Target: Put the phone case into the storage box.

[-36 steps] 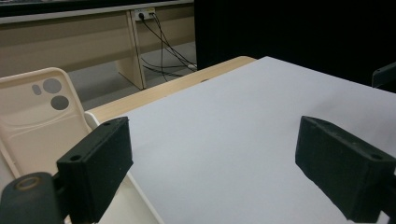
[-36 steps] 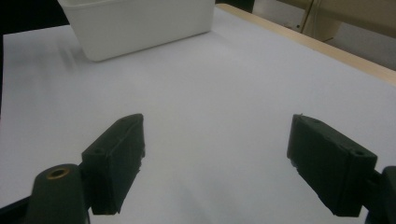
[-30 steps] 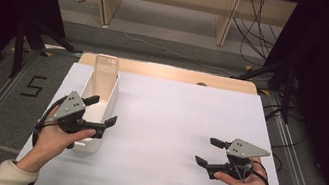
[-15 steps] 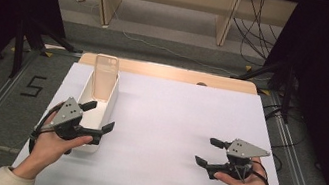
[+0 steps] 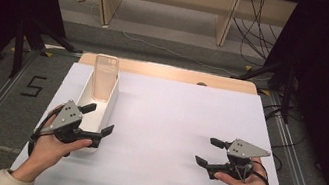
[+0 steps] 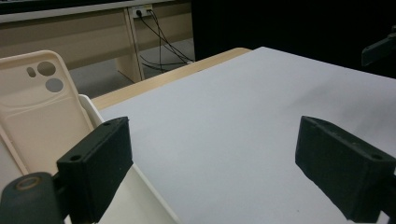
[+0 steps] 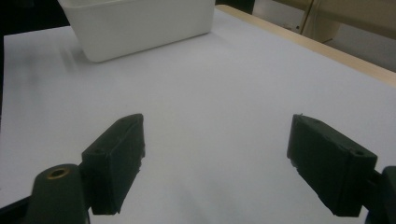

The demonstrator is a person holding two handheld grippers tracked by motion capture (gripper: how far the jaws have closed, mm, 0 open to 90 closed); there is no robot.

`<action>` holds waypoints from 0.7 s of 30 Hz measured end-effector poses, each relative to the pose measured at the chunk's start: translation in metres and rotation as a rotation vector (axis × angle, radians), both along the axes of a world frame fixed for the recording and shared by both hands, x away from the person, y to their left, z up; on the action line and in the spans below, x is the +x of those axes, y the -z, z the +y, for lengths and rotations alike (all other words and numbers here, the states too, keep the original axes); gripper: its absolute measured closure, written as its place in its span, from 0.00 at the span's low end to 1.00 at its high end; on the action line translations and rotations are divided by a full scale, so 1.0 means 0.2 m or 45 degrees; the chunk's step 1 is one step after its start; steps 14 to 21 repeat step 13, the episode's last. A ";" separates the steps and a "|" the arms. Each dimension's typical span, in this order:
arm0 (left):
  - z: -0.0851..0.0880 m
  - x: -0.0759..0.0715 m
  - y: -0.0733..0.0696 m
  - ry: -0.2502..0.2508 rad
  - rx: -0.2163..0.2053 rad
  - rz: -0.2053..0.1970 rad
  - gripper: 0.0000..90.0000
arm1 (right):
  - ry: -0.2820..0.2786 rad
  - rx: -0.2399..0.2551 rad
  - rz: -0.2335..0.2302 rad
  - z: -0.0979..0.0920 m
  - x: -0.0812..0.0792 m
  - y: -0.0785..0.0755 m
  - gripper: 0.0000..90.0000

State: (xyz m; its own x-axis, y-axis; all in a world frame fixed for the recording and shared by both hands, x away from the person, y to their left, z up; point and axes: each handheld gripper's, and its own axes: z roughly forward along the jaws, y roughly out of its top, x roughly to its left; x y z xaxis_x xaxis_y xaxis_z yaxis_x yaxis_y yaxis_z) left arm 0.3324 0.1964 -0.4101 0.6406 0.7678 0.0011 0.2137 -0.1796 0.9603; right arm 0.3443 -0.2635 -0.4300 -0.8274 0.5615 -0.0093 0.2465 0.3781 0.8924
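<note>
Your left gripper (image 5: 97, 121) hangs spread over the white bin (image 5: 95, 106) propping the phone case (image 5: 104, 77) upright, while your right gripper (image 5: 209, 152) waits spread, empty.

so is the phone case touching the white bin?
Touching. In the high view the phone case stands inside the white bin, leaning on its far end wall; the left gripper view shows its lower part down inside the bin.
</note>
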 end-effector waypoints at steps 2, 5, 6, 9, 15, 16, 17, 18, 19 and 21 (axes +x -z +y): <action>0.00 0.00 0.00 0.002 0.000 -0.002 0.12 | -0.001 0.002 0.001 0.00 0.00 0.00 0.23; 0.00 0.00 0.00 0.000 -0.002 0.000 0.12 | -0.003 0.004 0.000 0.00 0.00 0.00 0.23; 0.00 0.00 0.00 -0.001 -0.001 0.000 0.12 | -0.001 0.003 0.001 0.00 0.00 0.00 0.23; 0.00 0.00 0.00 -0.001 -0.004 0.003 0.11 | -0.001 0.003 0.000 0.00 0.00 0.00 0.23; 0.00 0.01 0.00 -0.001 -0.005 0.001 0.12 | 0.002 0.004 0.000 -0.01 0.00 0.00 0.23; 0.00 0.01 0.00 -0.001 -0.005 0.001 0.12 | 0.002 0.004 0.000 -0.01 0.00 0.00 0.23; 0.00 0.01 0.00 -0.001 -0.005 0.001 0.12 | 0.002 0.004 0.000 -0.01 0.00 0.00 0.23; 0.00 0.01 0.00 -0.001 -0.005 0.001 0.12 | 0.002 0.004 0.000 -0.01 0.00 0.00 0.23; 0.00 0.01 0.00 -0.001 -0.005 0.001 0.12 | 0.002 0.004 0.000 -0.01 0.00 0.00 0.23; 0.00 0.01 0.00 -0.001 -0.005 0.001 0.12 | 0.002 0.004 0.000 -0.01 0.00 0.00 0.23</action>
